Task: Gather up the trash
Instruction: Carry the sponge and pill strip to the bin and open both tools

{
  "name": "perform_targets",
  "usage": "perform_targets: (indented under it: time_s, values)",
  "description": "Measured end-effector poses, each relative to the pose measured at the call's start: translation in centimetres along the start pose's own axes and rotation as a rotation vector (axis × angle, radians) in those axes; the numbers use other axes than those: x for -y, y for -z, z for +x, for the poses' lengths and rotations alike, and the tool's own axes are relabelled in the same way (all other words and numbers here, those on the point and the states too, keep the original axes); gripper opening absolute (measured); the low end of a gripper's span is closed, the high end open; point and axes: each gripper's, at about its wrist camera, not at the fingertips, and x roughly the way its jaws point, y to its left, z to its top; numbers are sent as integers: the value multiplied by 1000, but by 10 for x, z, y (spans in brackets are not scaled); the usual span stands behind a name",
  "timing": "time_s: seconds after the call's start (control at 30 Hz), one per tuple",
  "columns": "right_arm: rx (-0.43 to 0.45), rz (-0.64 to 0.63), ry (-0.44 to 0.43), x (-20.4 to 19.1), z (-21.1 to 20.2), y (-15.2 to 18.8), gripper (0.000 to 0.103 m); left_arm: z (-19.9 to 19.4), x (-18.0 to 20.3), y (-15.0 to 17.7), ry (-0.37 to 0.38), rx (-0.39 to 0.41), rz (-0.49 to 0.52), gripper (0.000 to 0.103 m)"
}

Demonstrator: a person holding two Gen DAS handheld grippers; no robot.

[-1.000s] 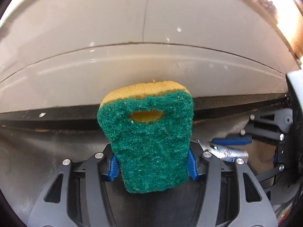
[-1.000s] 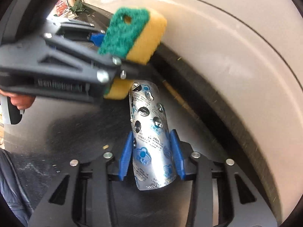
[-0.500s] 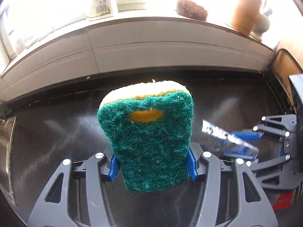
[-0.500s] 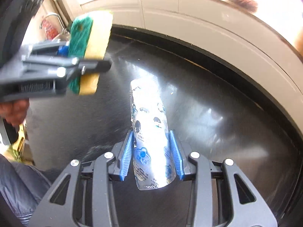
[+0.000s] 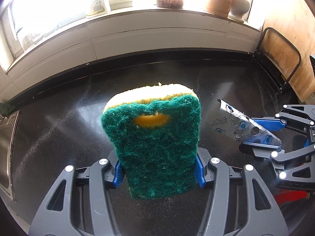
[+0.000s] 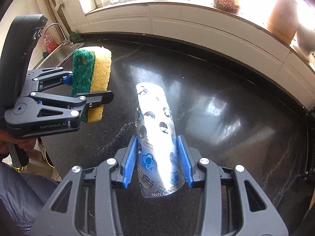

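So this is the carry stage, I'd say: both pieces of trash are already off the black worktop and up in the air, and neither has gone into a bin. I can't see a bin in either view, so where they're headed is anyone's guess.

The left gripper is clamped on a worn sponge, green scouring side facing its camera with a hole worn through to the yellow foam. The blue pads squeeze it low on both side edges, and most of it sticks up past the fingertips. From the right wrist view, the same sponge hangs over the worktop's left part, near the sink at the left edge.

The right gripper has an empty foil blister pack, bowed into a curve, between its jaws. Those jaws have just been opening a bit, and in the right view the blue pads look like they sit just at the pack's edges, maybe with a sliver of gap on the left, so I'd call that grip light at best. It hangs over the middle of the worktop, well short of the back edge under the windowsill.

Next move, in my opinion: find the bin, bring each piece over its mouth and only then let go. The blister pack is the one to watch, since it's thin and slippery and could slide out early.
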Motion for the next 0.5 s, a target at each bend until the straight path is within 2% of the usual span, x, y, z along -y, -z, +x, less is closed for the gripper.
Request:
perform_targets:
  time_s: [0.27, 0.37, 0.4, 0.5]
  values:
    - [32, -10, 26, -5, -10, -6, 42, -16, -3, 9, -5, 32, -20, 54]
    - [46, -24, 16, -16, -13, -15, 42, -26, -14, 14, -26, 49, -44, 54]
    - [58, -13, 43, -20, -12, -18, 42, -29, -18, 15, -35, 54, -51, 54]
    - [70, -47, 13, -40, -10, -32, 42, -43, -38, 25, -74, 71, -96, 54]
